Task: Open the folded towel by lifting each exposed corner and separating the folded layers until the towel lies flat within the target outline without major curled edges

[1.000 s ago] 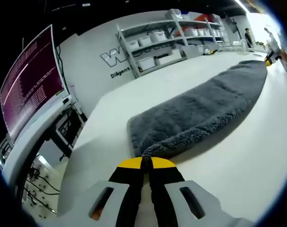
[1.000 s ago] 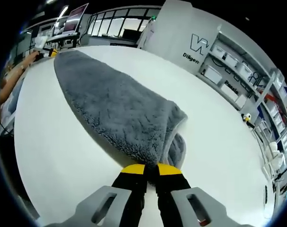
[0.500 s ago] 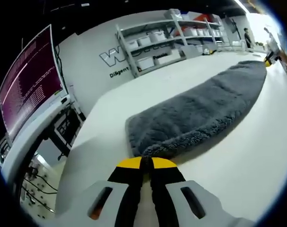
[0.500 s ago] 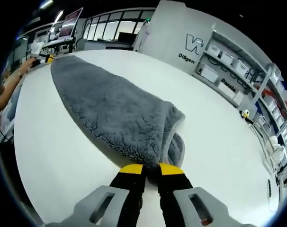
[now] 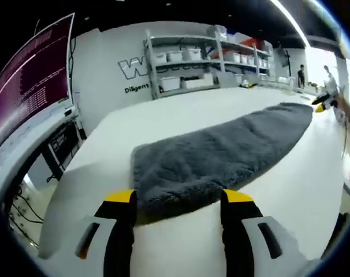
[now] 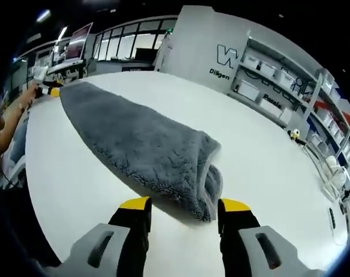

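A grey fluffy towel [image 5: 221, 156] lies folded lengthwise on the white table [image 5: 290, 190], a long strip running away from each camera. My left gripper [image 5: 178, 199] stands open just short of one end of the towel, its yellow-tipped jaws wide apart with nothing between them. In the right gripper view the towel [image 6: 140, 144] shows its other end, where the folded layers gape at the near right corner. My right gripper [image 6: 183, 206] is open too, its jaws straddling that corner without touching it. The other gripper [image 5: 320, 104] appears far off at the towel's far end.
Shelves with white bins [image 5: 186, 63] line the wall with lettering. A monitor [image 5: 30, 86] stands at the left on a desk. A person's arm [image 6: 10, 124] reaches in at the left. A small yellow and white object [image 6: 294, 135] sits on the table.
Both grippers have opened and let go of the towel's ends, which now lie on the table. Both cameras have drawn back and lifted slightly.
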`<state>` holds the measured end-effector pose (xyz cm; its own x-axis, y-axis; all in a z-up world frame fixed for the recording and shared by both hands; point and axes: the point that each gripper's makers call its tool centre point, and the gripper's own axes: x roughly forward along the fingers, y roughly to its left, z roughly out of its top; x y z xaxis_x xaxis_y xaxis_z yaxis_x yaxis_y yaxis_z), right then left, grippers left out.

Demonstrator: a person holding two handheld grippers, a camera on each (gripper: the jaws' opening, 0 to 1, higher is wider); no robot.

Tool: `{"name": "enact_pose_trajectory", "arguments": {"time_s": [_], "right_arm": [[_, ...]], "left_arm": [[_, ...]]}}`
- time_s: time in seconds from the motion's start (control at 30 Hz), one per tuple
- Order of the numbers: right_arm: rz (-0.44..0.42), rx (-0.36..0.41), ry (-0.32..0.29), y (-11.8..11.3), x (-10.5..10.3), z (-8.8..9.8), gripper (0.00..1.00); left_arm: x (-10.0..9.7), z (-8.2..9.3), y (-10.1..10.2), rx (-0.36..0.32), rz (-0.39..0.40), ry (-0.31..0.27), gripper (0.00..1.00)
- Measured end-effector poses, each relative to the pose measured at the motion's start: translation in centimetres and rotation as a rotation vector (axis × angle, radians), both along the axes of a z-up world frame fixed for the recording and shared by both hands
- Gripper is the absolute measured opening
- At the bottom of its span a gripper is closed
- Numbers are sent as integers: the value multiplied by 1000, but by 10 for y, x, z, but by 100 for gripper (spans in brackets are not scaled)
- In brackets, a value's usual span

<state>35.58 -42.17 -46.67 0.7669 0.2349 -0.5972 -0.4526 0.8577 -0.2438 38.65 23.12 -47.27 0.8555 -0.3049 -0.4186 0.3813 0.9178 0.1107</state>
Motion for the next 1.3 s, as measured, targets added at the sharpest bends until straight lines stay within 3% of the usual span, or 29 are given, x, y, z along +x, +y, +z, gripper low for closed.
{"name": "enact_pose_trajectory", "arguments": {"time_s": [0.13, 0.2, 0.3, 0.37, 0.43, 0.67, 0.97, 1.17, 1.3], "right_arm": [[5, 15, 8, 4, -9, 1, 59], [6, 39, 19, 6, -14, 2, 68], [1, 54, 14, 8, -21, 5, 75], [-2, 50, 16, 8, -25, 5, 78], [0, 50, 25, 9, -27, 4, 84], [37, 80, 26, 19, -35, 5, 100], [62, 104, 44, 27, -41, 4, 99], [55, 105, 40, 24, -35, 6, 98], [48, 117, 48, 19, -27, 2, 97]], "left_arm": [[-4, 7, -8, -10, -24, -17, 74], [-4, 9, -8, -9, -24, -20, 78], [-9, 12, -14, -36, -47, -21, 92], [-9, 20, -20, -16, -77, -68, 94], [-15, 15, -27, 12, -106, -30, 98], [-18, 15, -35, 23, -116, -28, 99], [-13, 13, -31, 32, -91, -12, 99], [-14, 14, -35, 11, -97, -7, 99], [-10, 17, -36, 37, -82, -24, 98]]}}
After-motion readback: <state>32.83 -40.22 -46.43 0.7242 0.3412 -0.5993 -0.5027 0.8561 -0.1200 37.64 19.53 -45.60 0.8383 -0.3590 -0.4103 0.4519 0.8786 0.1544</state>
